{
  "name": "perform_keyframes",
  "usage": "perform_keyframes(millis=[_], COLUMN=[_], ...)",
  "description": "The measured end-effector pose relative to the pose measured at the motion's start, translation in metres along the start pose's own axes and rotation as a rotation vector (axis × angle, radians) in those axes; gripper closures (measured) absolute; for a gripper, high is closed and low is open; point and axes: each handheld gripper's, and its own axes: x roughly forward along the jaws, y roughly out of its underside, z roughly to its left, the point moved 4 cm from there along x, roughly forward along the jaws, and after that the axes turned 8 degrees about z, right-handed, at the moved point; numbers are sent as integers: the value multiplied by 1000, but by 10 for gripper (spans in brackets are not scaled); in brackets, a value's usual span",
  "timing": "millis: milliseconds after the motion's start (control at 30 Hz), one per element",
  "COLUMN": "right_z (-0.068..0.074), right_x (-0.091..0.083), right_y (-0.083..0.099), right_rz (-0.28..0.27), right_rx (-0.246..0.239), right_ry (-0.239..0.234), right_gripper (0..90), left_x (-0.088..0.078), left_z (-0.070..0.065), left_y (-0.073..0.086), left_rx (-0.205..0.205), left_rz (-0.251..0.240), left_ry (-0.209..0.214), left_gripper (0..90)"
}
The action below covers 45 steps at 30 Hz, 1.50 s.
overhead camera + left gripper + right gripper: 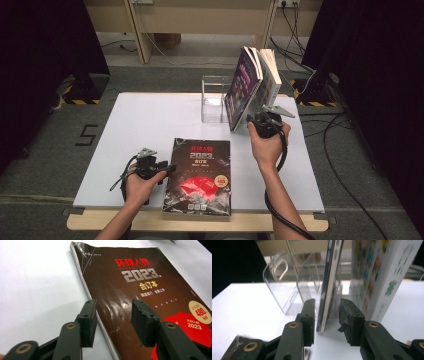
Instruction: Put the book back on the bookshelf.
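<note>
The dark magazine lies flat at the near edge of the worktop, cover up, with red characters and a big "2023" across its far half and a red patch toward the near end. Big white worktop, that one, with plenty of bare surface on the left.

Over on the far right, a thin magazine stands on edge and leans right against a thicker white-spined book. Both sit in a clear plastic rack, whose dividers rise just left of them.

Now the left gripper, low at the dark magazine's left edge: its jaws stand fairly wide and straddle that edge, one pad over the bare worktop, the other over the cover. The left gripper view shows a gap on both sides, so nothing is pinched.

And the right gripper is up at the foot of the thin magazine. In the right gripper view the jaws stand apart with the magazine's bottom corner between them. The left pad is very close to the cover, the right one clear of it. No grip visible!
</note>
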Motion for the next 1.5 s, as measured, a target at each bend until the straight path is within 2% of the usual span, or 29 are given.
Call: perform_keyframes(millis=[267, 433, 567, 867, 1100, 1200, 1367, 1500], right_z=[-3, -6, -9, -16, -18, -18, -19, -19], right_x=[6, 9, 12, 19, 22, 23, 24, 25], right_y=[21, 30, 39, 60, 67, 69, 71, 71], right_rz=[74, 113, 171, 246, 269, 276, 282, 287], right_rx=[-2, -1, 15, 31, 25, 35, 26, 31], right_ry=[-18, -37, -49, -57, -61, -62, -64, -63], right_gripper=[659, 657, 655, 655, 647, 645, 643, 642], left_x=[-1, -1, 0, 4, 9, 10, 13, 14], left_z=[0, 4, 9, 21, 20, 18, 13, 13], left_y=[-2, -5, -8, -9, -5, -5, -6, -7], left_rx=[-7, -20, -28, -36, -37, -35, -7, -9], left_rz=[-3, 0, 8, 56, 88, 86, 101, 105], left_ry=[5, -1, -30, -114, -115, -113, -111, -106], left_gripper=[614, 692, 750, 844, 863, 863, 882, 892])
